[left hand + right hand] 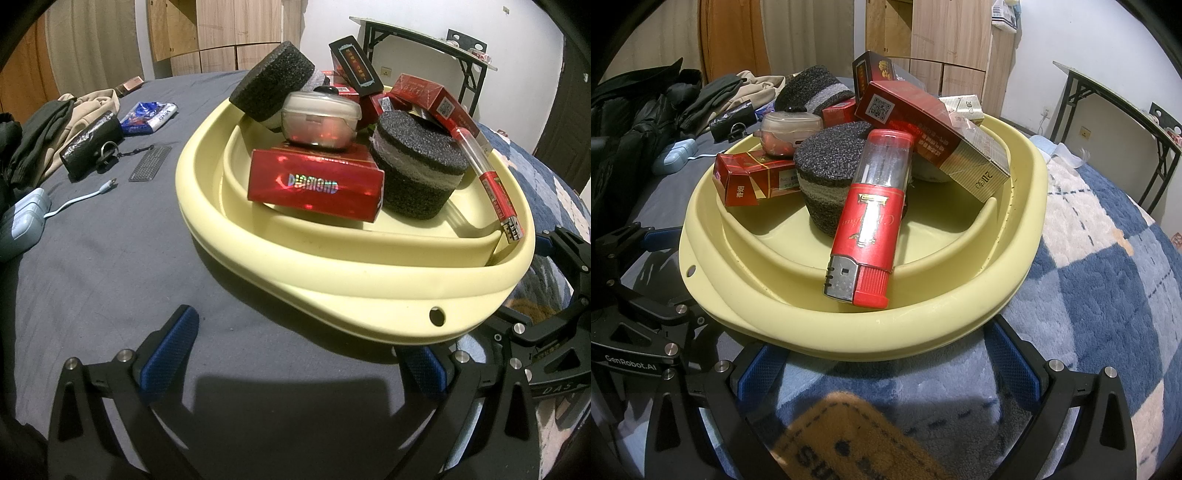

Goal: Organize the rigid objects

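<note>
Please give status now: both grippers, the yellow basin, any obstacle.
Left gripper open, empty, short of basin rim. Right gripper open, empty, at rim. Yellow basin piled full; big red lighter leaning over the inner rim. Nothing blocking.

The basin [369, 280] is pale yellow. The DIAMOND box [314, 184] gleams red with rainbow foil lettering. The foam pucks [417, 166] are speckled black with a grey band. The lighter [868, 229] is red with gold script, clear above, its cap silver. The bedsheet [92, 258] is plain grey; the blanket [1108, 277] is checked blue and white.
</note>
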